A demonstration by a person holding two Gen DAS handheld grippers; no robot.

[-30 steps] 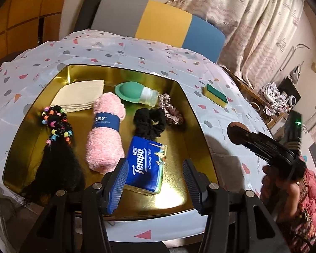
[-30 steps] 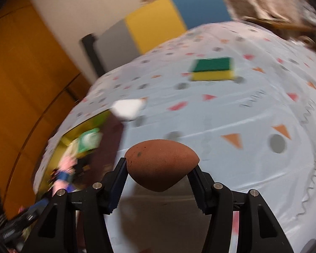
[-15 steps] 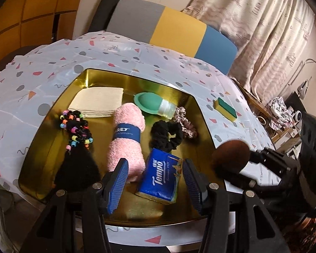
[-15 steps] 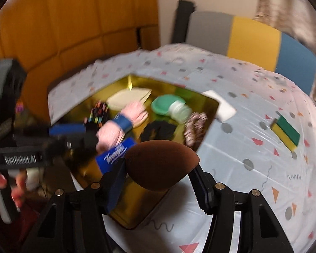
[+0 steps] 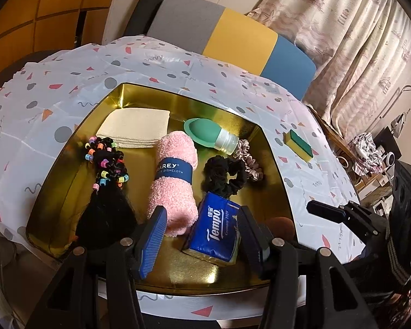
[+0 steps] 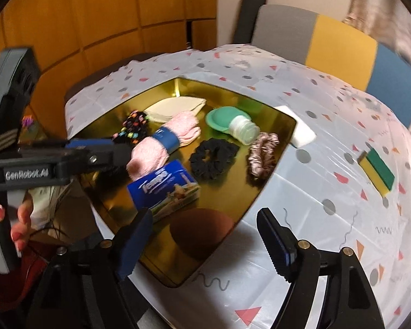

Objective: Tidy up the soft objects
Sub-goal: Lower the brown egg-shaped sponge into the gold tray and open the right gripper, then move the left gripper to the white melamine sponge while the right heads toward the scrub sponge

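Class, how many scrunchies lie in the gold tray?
2: a black scrunchie mid-tray and a pink scrunchie beside it, near the tray edge. None seem hidden.

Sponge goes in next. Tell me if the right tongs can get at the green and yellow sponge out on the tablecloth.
Probably yes. The right tongs stand open with nothing gripped, the brown makeup sponge lying in the gold tray. The green and yellow sponge lies alone on bare tablecloth, nothing between.

A glossy, mirror-like gold metal tray (image 5: 271,164) is seen on a smooth plastic-looking tablecloth (image 5: 68,87), and in it are laid a fluffy pink cloth roll (image 5: 175,192), a shiny wrapped tissue pack (image 5: 213,230) and a matt brown sponge (image 6: 200,230).
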